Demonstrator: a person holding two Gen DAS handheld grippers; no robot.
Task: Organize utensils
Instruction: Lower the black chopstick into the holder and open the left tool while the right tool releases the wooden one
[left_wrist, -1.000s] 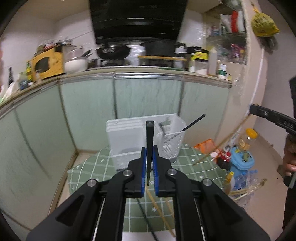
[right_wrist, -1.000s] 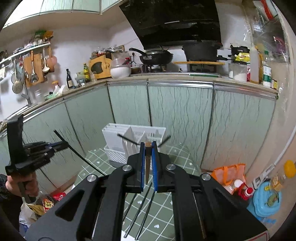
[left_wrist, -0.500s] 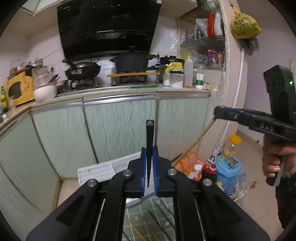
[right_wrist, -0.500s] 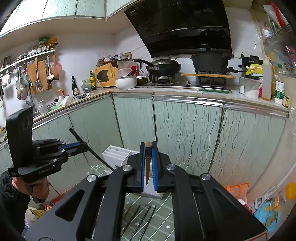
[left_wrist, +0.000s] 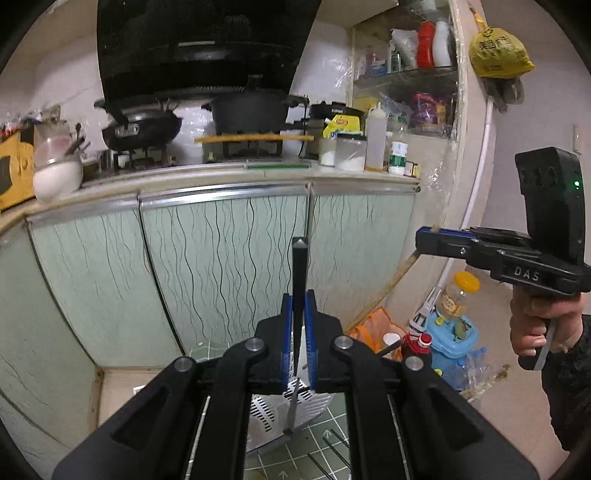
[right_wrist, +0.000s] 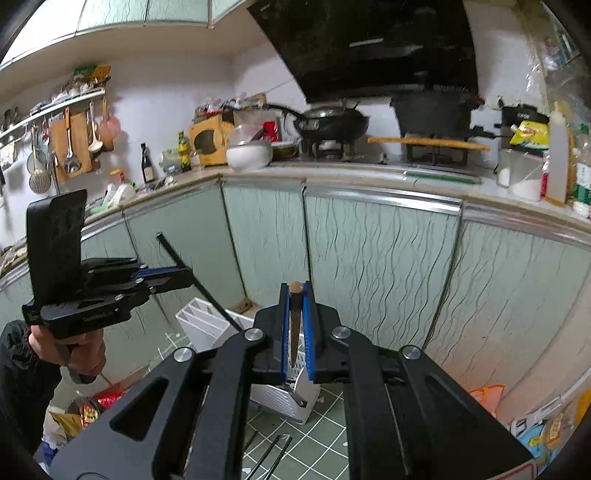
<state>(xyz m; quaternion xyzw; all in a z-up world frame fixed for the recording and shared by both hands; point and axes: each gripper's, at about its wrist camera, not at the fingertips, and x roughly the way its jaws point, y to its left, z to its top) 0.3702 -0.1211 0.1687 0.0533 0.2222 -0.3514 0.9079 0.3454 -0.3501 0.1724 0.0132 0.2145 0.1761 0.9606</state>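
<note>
My left gripper is shut on a black chopstick that stands upright between the blue pads, held high above the table. My right gripper is shut on a brown wooden chopstick, also upright. The white slotted utensil holder sits low on the green checked tablecloth, partly hidden behind the grippers; it also shows in the right wrist view. Each gripper shows in the other's view: the right one at the far right, the left one at the left.
Loose black chopsticks lie on the tablecloth in front of the holder. Green-fronted kitchen cabinets with a stove, pots and bottles stand behind. Bottles, a blue container and an orange bag sit on the floor at the right.
Both grippers have lifted and tilted up with their chopsticks. The holder and tablecloth have dropped toward the bottom of both views. The grippers have drawn closer to each other.
</note>
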